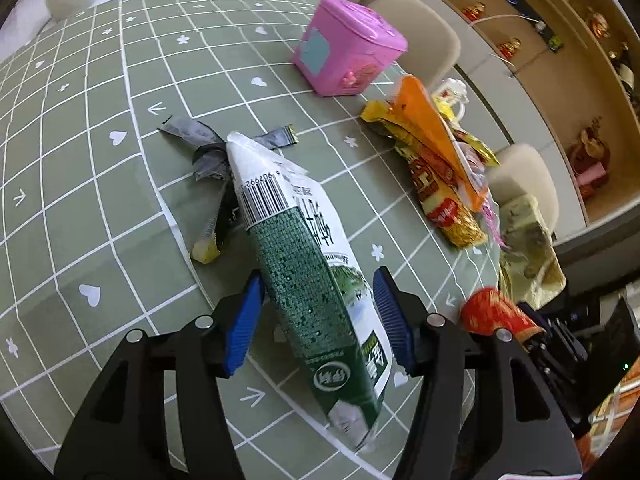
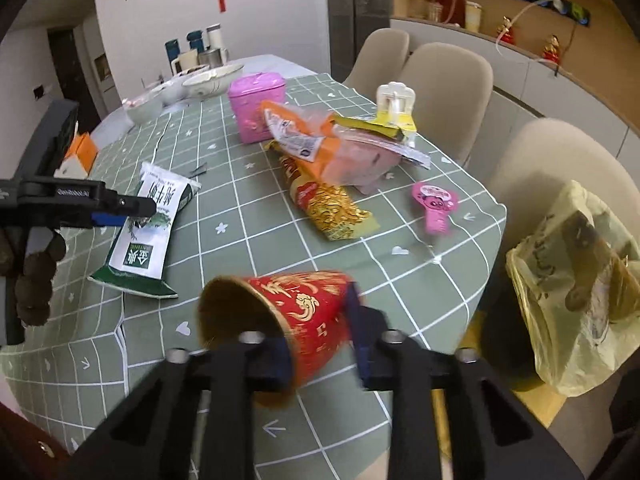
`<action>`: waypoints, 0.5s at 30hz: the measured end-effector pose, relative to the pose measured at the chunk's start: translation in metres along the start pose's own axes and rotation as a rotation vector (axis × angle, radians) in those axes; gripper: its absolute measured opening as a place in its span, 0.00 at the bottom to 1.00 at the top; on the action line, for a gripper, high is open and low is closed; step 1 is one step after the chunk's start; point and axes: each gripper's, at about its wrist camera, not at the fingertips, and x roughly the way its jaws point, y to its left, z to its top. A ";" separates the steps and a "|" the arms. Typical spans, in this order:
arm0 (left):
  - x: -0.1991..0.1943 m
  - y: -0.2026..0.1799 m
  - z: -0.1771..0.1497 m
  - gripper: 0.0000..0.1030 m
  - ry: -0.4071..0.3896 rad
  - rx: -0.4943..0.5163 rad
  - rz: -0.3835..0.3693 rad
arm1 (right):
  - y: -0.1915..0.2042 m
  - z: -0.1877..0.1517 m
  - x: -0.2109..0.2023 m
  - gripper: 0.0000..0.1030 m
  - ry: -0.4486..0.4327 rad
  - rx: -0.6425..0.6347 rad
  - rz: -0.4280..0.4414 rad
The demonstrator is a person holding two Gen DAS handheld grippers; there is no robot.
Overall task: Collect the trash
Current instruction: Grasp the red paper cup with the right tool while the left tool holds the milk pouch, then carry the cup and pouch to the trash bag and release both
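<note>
Two pickups are underway: the right gripper [image 2: 320, 336] seemingly pinches the red paper cup [image 2: 288, 316] above the tabletop [image 2: 248, 216], bound next for the yellow bag [image 2: 576, 280], while the left gripper [image 1: 320, 320] straddles the milk carton [image 1: 308, 272], jaws half open.

The red and gold paper cup [image 2: 304, 320] is showing motion blur, and the right gripper's [image 2: 320, 344] left pad is hiding its lower side. The flattened green and white milk carton [image 1: 312, 276] is covering part of the crumpled grey foil wrapper [image 1: 208, 152]. The translucent yellow plastic bag's [image 2: 576, 280] contents are staying unreadable.
</note>
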 end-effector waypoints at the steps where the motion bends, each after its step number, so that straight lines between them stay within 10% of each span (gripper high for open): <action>1: 0.000 -0.001 0.001 0.35 -0.007 -0.006 0.006 | -0.003 0.000 0.000 0.12 0.004 0.010 -0.001; 15: -0.029 -0.049 0.000 0.30 -0.091 0.088 -0.009 | -0.007 0.012 -0.022 0.09 -0.054 0.003 0.033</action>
